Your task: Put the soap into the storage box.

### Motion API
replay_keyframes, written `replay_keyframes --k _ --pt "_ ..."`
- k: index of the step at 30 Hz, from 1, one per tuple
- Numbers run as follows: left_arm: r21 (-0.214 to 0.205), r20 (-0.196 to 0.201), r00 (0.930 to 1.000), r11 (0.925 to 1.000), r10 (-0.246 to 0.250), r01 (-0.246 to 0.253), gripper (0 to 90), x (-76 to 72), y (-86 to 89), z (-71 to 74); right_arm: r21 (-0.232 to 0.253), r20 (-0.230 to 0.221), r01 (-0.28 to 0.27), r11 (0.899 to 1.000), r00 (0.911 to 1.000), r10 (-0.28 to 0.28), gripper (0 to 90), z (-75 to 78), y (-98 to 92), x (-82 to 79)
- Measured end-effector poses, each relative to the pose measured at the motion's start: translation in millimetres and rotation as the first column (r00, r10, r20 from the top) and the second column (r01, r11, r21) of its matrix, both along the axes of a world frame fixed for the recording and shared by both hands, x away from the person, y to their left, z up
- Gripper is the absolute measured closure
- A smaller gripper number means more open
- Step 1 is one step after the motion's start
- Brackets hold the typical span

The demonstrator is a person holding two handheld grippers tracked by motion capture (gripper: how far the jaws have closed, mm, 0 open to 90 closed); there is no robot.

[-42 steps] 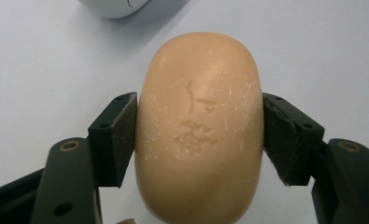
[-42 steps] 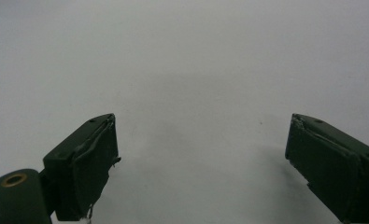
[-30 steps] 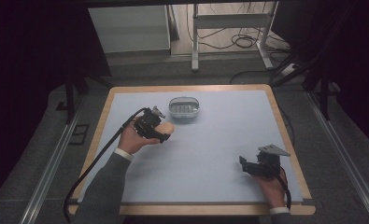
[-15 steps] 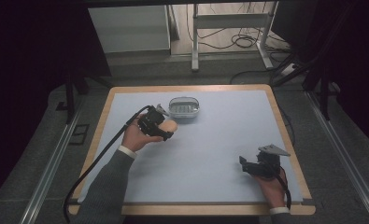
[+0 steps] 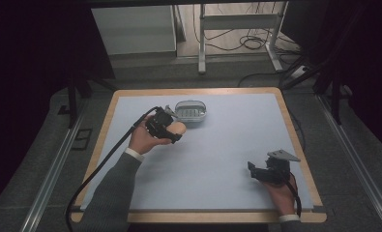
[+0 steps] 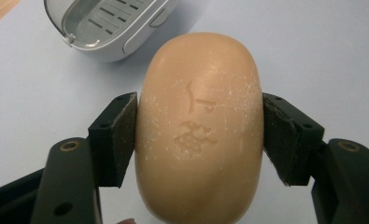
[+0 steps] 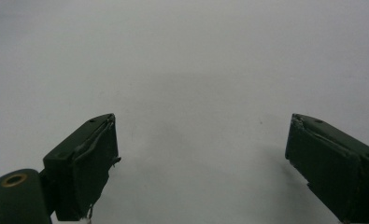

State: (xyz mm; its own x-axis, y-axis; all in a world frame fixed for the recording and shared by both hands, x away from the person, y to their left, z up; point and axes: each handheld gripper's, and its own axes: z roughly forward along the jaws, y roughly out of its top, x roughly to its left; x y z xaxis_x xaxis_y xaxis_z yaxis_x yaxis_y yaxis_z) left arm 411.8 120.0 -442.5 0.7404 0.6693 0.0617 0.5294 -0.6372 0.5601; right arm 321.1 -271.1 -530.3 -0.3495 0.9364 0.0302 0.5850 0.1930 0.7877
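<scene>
The right gripper (image 5: 253, 169) sits nearest the person, low on the right side of the bench (image 5: 227, 145), with its jaws spread wide and nothing between them; in the right gripper view (image 7: 201, 154) only bare pale surface lies between and beyond the two dark pads, and the lower part of each jaw is cut off by the frame edge. The right hand (image 5: 278, 191) behind it is partly hidden under the gripper body and its grey three-cornered plate. Farther in and to the left, the left gripper (image 5: 175, 131) pinches a tan oval bar of soap (image 5: 178, 128) across its width. In the left gripper view (image 6: 198, 135) the soap (image 6: 198, 126) stands large between the pads, both pads pressed against its sides; a mark is stamped into its face but is too worn to read, and its lower end runs out of the frame. The left hand (image 5: 142, 140) and grey sleeve (image 5: 113, 193) reach in from the bottom, with a black cable (image 5: 106, 164) trailing back off the bench edge. Just beyond the soap sits a grey soap dish (image 5: 190, 110) with a slotted insert, empty; in the left gripper view the soap dish (image 6: 107, 23) is cut off at the top. Past the bench, the floor, a metal frame and loose cables lie in dim light.
</scene>
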Motion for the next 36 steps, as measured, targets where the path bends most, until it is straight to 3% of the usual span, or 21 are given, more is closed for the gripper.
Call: replay_keyframes --k 16,29,36 --pt "-0.006 0.009 1.0000 1.0000 -0.001 0.001 32.3 8.4 -5.1 3.8 -0.003 -0.002 0.002 1.000 1.0000 -0.002 9.6 -0.2 0.3 0.3" --pt "0.027 0.015 0.9998 0.9996 -0.010 0.009 32.4 19.5 -10.0 6.2 -0.003 -0.003 0.002 1.000 1.0000 -0.002 9.6 -0.2 0.4 0.4" --pt "0.015 0.013 0.9998 0.9997 -0.018 0.018 32.4 26.0 -13.1 10.1 -0.001 -0.006 0.003 1.000 1.0000 -0.003 9.6 -0.2 0.2 0.5"
